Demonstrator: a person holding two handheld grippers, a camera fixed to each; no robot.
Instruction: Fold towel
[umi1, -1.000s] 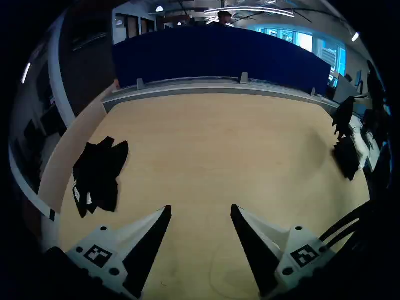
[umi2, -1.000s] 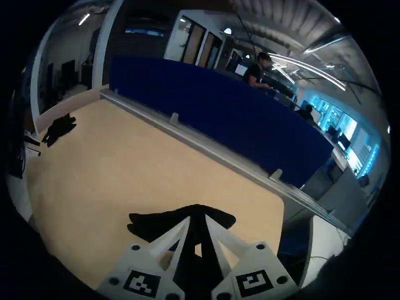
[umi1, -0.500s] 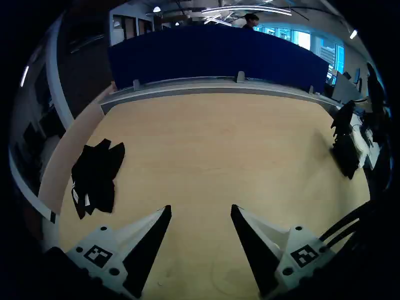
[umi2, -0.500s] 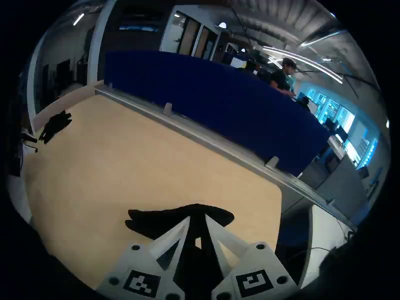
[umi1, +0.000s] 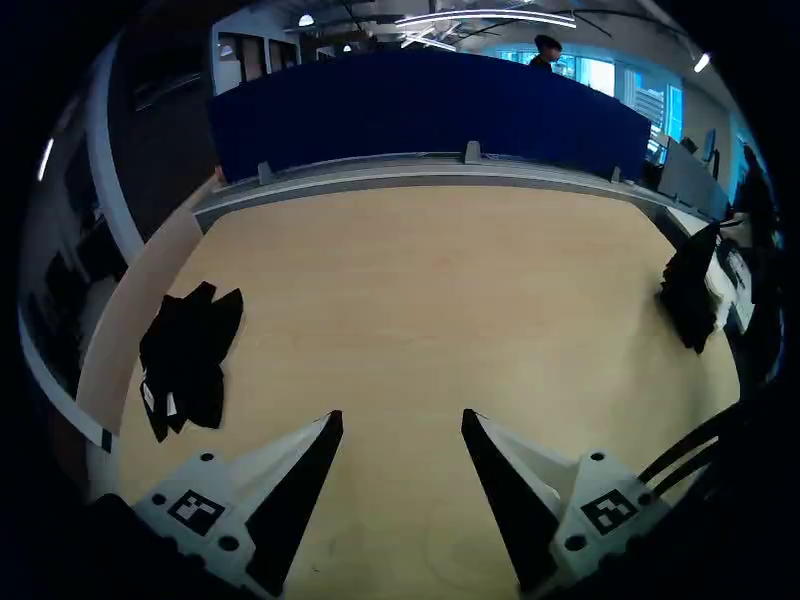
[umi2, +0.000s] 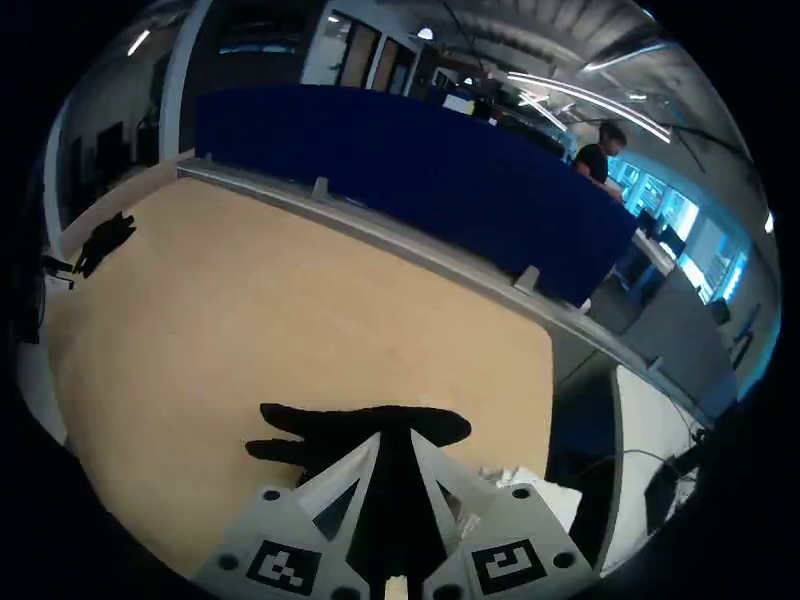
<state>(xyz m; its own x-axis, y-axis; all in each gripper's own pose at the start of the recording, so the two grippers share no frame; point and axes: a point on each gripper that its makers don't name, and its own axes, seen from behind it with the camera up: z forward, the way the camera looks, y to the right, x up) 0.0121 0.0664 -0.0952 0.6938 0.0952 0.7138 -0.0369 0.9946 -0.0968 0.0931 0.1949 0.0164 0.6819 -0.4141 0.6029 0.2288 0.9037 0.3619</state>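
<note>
A black towel (umi2: 330, 435) hangs bunched from my right gripper (umi2: 395, 440), which is shut on it with the cloth pinched between both fingers, above the near right part of the wooden table (umi2: 250, 310). In the left gripper view that same towel (umi1: 690, 290) dangles at the table's far right edge. My left gripper (umi1: 401, 413) stands open over the table's near side with nothing between its fingers. A second heap of black cloth (umi1: 185, 355) lies at the left edge, well left of the left gripper, and shows small and far off as a black heap (umi2: 105, 240) in the right gripper view.
A blue divider (umi1: 420, 110) on a grey rail (umi1: 430, 172) runs along the table's far edge. A person (umi2: 595, 160) stands behind it. The table's right edge drops off to a grey desk (umi2: 650, 420). Something white (umi2: 500, 478) sits just right of the towel.
The right gripper has swung with the towel, so the table's right edge shows more. The left gripper view drifted slightly; the heap sits a little farther left. The person behind the divider walked right.
</note>
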